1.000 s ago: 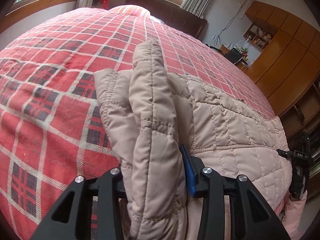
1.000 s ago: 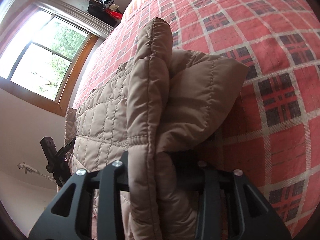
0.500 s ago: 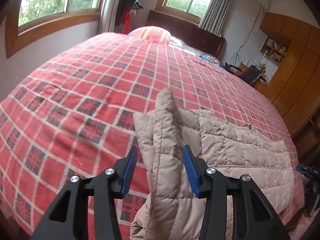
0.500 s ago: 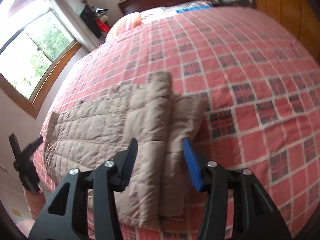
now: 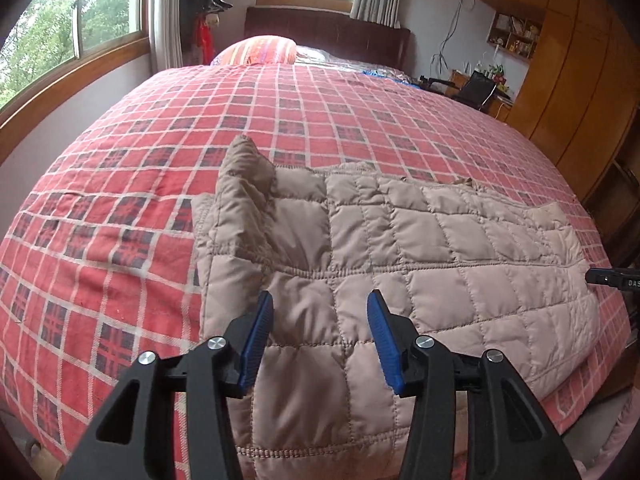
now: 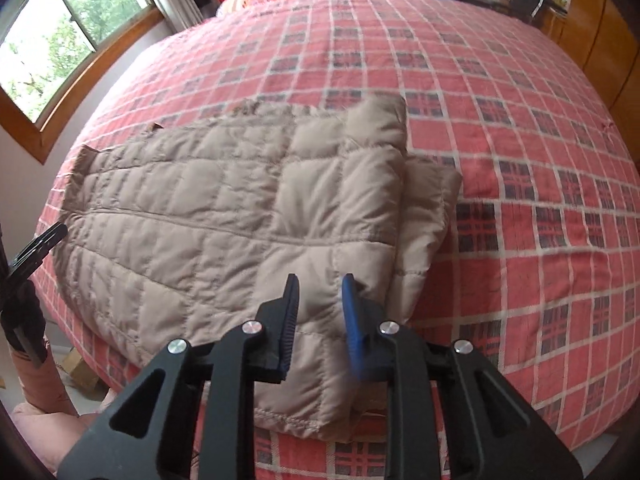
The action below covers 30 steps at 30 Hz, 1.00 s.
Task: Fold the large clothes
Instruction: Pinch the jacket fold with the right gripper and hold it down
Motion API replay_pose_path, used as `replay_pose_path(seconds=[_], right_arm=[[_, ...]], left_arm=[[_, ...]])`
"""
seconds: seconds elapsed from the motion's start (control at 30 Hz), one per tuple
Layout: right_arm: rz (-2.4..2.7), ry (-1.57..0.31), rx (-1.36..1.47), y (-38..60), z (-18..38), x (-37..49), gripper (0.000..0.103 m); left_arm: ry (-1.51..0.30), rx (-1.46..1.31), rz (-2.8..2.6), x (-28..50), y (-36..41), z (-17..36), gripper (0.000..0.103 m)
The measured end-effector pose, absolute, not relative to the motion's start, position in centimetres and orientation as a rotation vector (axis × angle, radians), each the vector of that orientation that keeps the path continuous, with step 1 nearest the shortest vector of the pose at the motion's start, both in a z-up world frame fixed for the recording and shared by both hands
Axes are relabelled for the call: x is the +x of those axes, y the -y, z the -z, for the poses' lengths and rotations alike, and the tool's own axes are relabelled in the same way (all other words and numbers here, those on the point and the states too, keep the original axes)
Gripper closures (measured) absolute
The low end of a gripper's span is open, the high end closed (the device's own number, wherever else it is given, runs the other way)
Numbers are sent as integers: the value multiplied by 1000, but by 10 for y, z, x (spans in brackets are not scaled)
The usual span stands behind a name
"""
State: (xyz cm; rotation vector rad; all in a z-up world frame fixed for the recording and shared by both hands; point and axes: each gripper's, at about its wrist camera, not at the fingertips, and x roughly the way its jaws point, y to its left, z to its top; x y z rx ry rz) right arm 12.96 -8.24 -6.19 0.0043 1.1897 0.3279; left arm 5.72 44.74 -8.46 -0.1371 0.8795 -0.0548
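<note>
**Quilted jacket laid flat on the bed, both hand-held grippers released**

Item location: the beige quilted jacket (image 5: 400,248) lies on the red plaid bedspread (image 5: 120,184), at the foot end of the bed. Its near edge reaches the foot edge of the bedspread. The jacket is spread wide and lies mostly flat. In the right wrist view the jacket (image 6: 224,208) shows a folded layer along one side, with a narrower padded part (image 6: 428,216) projecting from beneath that layer onto the bedspread (image 6: 520,160).

In the left wrist view, one corner of the jacket, on the side facing the window (image 5: 60,32), is bunched into a raised ridge (image 5: 244,176). The rest of the quilted surface is smooth.

Left hand-held gripper (image 5: 320,336): released. The two blue pads (image 5: 256,340) stand well apart above the near edge of the jacket, with no cloth between them.

Right hand-held gripper (image 6: 320,320): released. Its jaws stand apart with a narrower gap than the left unit, above the near edge of the jacket. No cloth is clamped. One pad (image 6: 354,328) is blurred.

Surroundings relative to the jacket: a striped pillow (image 5: 256,50) lies at the far end of the bed, against a dark headboard (image 5: 328,38). Wooden cabinets (image 5: 568,60) stand beyond the bed on the side opposite the window.
</note>
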Motion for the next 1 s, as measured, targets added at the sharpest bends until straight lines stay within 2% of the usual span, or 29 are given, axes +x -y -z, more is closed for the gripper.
replay_pose_path(seconds=[0.27,0.93,1.0], right_arm=[[-331,-1264,33,80,110,141,88],[-281,-1254,41,76,106,137,89],[-274,-1245,32,73,96,137,85]], left_arm=[[-905,-124,42,62,-449,107,54],[-862,-70,7,52,-441,107,52],[-860,-69,7,50,-441,106,52]])
